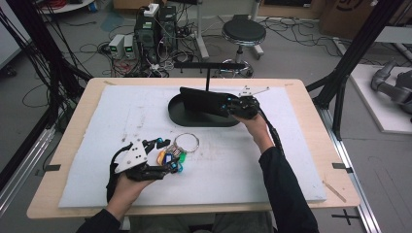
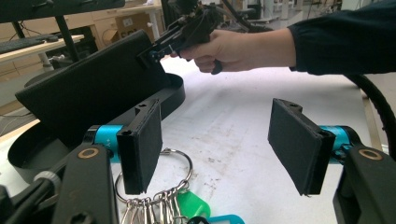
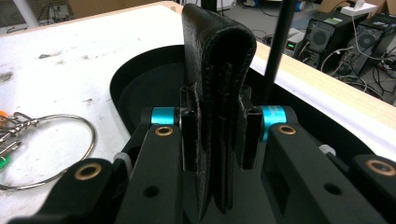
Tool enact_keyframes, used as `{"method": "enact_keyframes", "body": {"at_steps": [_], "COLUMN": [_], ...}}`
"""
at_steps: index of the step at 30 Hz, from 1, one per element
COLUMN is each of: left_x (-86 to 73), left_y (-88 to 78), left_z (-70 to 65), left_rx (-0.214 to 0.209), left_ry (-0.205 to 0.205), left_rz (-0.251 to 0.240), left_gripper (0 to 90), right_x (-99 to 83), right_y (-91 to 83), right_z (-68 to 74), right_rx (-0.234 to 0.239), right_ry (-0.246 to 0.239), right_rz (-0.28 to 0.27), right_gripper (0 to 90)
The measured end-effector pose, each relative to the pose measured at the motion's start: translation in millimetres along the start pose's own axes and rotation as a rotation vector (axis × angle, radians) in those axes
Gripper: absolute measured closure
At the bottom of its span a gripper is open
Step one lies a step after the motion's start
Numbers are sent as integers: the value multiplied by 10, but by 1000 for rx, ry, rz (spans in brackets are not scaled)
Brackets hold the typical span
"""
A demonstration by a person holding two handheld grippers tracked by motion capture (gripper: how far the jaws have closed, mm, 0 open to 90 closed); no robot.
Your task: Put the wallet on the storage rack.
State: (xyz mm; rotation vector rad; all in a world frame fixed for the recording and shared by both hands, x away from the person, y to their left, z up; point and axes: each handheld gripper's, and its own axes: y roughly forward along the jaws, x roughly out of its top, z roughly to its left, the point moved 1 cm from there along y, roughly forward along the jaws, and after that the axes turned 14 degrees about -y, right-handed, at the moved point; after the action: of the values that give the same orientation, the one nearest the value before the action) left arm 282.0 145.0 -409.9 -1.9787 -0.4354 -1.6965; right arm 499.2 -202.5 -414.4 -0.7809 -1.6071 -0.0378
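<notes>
Right gripper (image 3: 218,140) clamps folded black wallet (image 3: 217,70) edge-on over black tray (image 1: 194,118); left gripper (image 2: 219,140) gapes, key ring (image 2: 161,179) just below.

Your left gripper (image 2: 215,144) covers part of the key ring (image 2: 154,179) in its own view, and the bottom edge cuts off the coloured tags (image 2: 196,207). In the right gripper view the black wallet (image 3: 217,107) drops out of sight between the jaws, and the left edge cuts the ring. From above, the tags (image 1: 171,158) are too small to count.
</notes>
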Motion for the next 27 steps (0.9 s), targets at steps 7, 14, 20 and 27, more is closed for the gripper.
{"method": "enact_keyframes", "body": {"at_steps": [7,14,20,27], "left_x": [-22,-23,-32,-36], "left_y": [16,29,29,28], "left_z": [-6,-15,-12,-9], "left_rx": [-6,-12,-10,-9], "left_ry": [8,11,9,12], "left_rz": [13,13,12,18], "left_gripper": [351,351,351,351], "right_x": [-96,-173,-193,-154], "right_y": [-2,13,91,80], "right_z": [-69,-89,-42,-13], "right_rx": [-6,-12,-24,-51], "right_ry": [28,47,25,12], "right_rz": [38,96,146,190], "right_gripper": [754,746,735,621]}}
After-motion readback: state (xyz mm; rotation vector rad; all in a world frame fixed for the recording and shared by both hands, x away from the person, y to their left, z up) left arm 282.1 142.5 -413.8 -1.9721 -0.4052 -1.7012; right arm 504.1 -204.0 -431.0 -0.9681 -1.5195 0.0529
